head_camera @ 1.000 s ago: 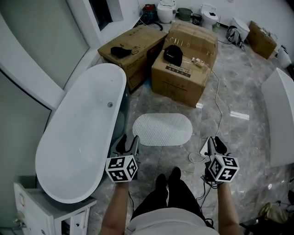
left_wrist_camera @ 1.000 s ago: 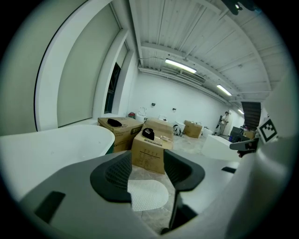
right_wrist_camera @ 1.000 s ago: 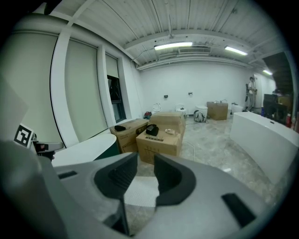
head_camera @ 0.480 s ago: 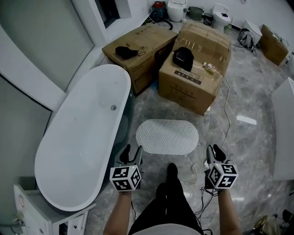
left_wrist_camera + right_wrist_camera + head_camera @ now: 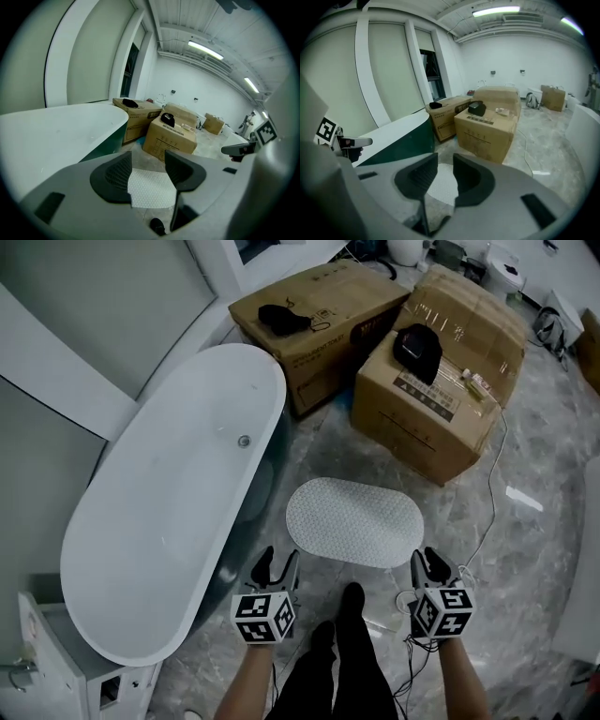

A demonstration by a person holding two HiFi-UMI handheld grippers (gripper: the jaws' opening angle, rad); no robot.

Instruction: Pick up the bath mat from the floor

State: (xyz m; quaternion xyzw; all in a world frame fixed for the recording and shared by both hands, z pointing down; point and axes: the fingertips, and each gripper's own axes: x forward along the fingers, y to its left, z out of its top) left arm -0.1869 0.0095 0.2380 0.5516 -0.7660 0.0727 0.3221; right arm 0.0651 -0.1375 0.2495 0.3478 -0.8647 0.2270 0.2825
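The left gripper has its jaws well apart and holds nothing. In the left gripper view, only the bath mat shows through the gap, lying on the floor beyond the pads and not touching them. The right gripper is also open, though its gap is narrower. In the right gripper view, nothing sits between its pads, and a strip of the mat shows past them.

From the head view, the white oval bath mat lies flat on the grey marble floor, between the bathtub and a white cable. The 2 cardboard boxes stand behind it. Both grippers hover just short of the mat's near edge, 1 towards each end, and neither touches it. A black shoe stands between them, near that edge.

Compared with 1 second ago, the mat and the boxes fill more of the head view, and the mat has not shifted beside the tub. The grippers were level with the mat's near edge then and are now below it in the picture. The 2 shoes, side by side before, are now staggered. Both gaps look the same as before.
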